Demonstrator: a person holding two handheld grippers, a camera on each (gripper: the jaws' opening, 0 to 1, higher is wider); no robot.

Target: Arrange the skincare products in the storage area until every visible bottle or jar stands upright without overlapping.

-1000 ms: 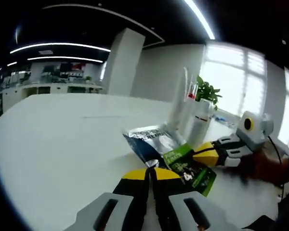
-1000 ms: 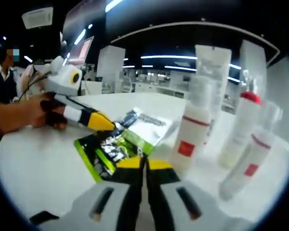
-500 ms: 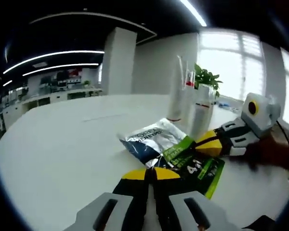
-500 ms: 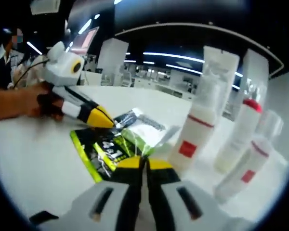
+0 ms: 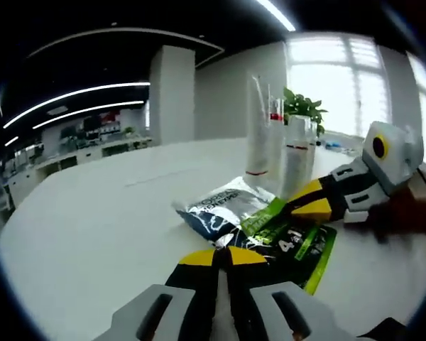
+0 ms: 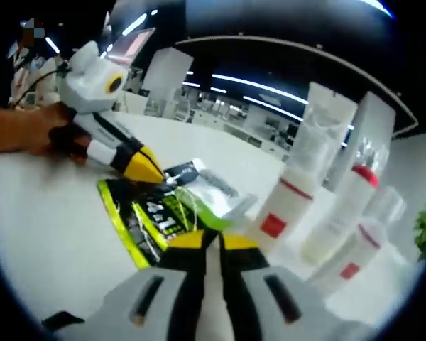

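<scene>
A silver and blue sachet [image 5: 216, 209] lies on the white table [image 5: 92, 213], partly over a green sachet [image 5: 302, 241]. My left gripper [image 5: 224, 257] is shut, with the silver sachet's near corner pinched between its yellow tips. The right gripper [image 5: 287, 211] comes in from the right, shut on the green sachet's light green edge. In the right gripper view my right gripper [image 6: 206, 241] holds the green sachet [image 6: 145, 217], and the left gripper [image 6: 158, 177] grips the dark end of the silver sachet [image 6: 209, 188]. Beside them stand a white bottle with a red label [image 6: 275, 213], a tall tube [image 6: 312, 142] and a red-capped bottle [image 6: 341, 213].
Another clear-capped bottle [image 6: 358, 249] stands at the right of the group. A potted plant [image 5: 302, 114] shows behind the bottles [image 5: 259, 142]. A person's hand [image 6: 28, 131] holds the left gripper. The table stretches wide and bare to the left in the left gripper view.
Both cameras have shifted a little. The two sachets lie nearer the upright bottles, and the green sachet shows more of its printed face. Both grippers have stayed shut.
</scene>
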